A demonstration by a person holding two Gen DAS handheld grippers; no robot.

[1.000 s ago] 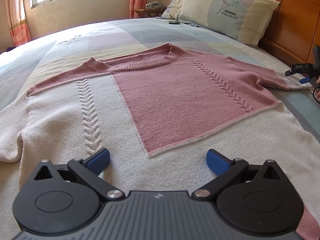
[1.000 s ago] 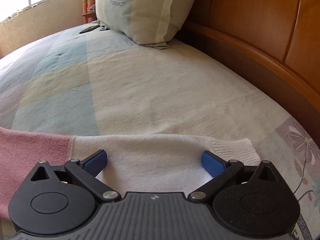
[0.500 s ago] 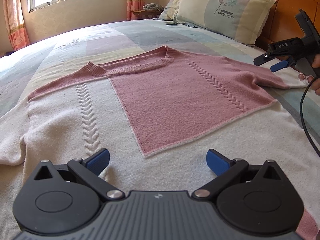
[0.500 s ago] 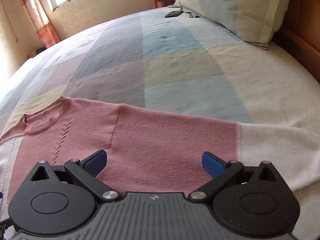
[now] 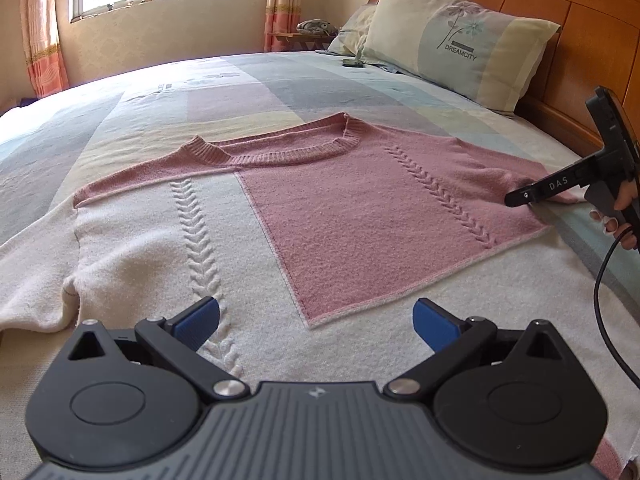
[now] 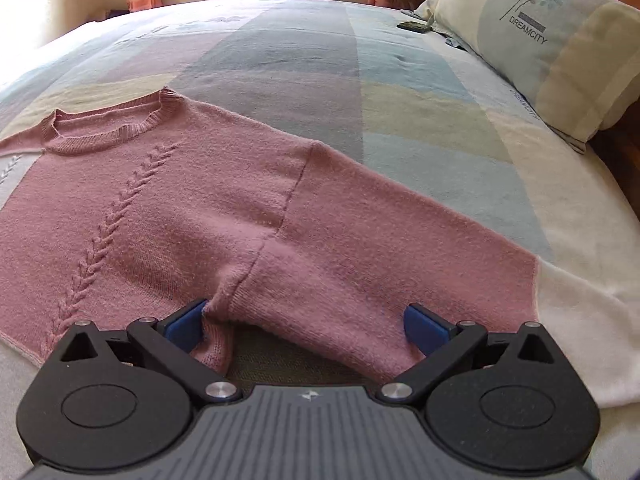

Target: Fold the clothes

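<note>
A pink and white knit sweater (image 5: 360, 216) lies spread flat, front up, on the bed. My left gripper (image 5: 316, 320) hovers open over its white lower part, near the tip of the pink panel. In the right wrist view my right gripper (image 6: 306, 322) stands open at the underarm of the sweater (image 6: 200, 208), where the pink sleeve (image 6: 400, 248) joins the body. Its left pad touches a small ridge of knit there. The sleeve's white cuff end (image 6: 580, 320) trails off to the right. From the left wrist view the right gripper (image 5: 524, 198) shows at the sweater's right edge, held by a hand.
A striped pastel bedsheet (image 5: 280, 92) covers the bed. Pillows (image 5: 460, 48) lean on the wooden headboard (image 5: 580, 20) at the right. A small dark object (image 5: 353, 63) lies near the pillows. A window and curtains are at the back. A cable (image 5: 600, 300) hangs from the right gripper.
My right gripper swung left from the white cuff along the sleeve and came down at the underarm. The left gripper rose slightly and stayed open over the white hem area.
</note>
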